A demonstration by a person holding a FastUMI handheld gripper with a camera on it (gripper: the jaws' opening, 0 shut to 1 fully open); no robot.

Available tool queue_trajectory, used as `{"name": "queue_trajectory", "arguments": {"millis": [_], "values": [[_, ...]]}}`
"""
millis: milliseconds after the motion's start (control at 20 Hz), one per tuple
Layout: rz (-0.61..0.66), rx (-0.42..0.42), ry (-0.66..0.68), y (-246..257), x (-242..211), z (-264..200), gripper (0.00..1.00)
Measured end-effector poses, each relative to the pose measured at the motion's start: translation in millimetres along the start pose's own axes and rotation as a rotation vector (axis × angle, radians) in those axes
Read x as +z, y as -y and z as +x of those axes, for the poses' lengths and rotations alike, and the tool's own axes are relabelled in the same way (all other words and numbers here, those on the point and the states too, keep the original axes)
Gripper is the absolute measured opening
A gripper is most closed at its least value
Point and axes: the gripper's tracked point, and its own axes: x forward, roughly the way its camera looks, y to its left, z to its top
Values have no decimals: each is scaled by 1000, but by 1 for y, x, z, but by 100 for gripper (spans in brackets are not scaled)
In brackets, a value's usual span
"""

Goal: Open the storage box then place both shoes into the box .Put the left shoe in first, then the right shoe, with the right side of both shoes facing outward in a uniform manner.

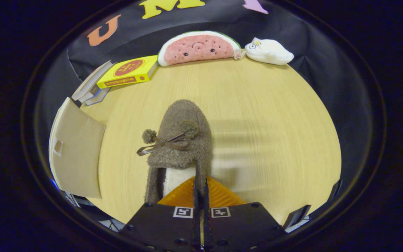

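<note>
Slipper [182,140], brown and fuzzy with pom-pom bow, sits mid-frame, its collar edge pinched between the nearly closed gripper [200,189].

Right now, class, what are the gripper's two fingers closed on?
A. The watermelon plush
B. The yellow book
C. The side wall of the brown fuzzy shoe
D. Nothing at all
C: the gripper has both fingers pressed together on the side wall of the brown fuzzy shoe, whose toe points ahead of them over the wooden table.
</note>
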Motion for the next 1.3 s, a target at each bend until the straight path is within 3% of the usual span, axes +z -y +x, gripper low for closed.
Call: {"name": "queue_trajectory", "arguments": {"millis": [250,650,1050,1300], "values": [[107,30,-2,4,-4,-6,0],[132,74,56,-24,-11,-69,0],[136,152,148,-105,12,-148,0],[70,178,187,-173,16,-175,0]]}}
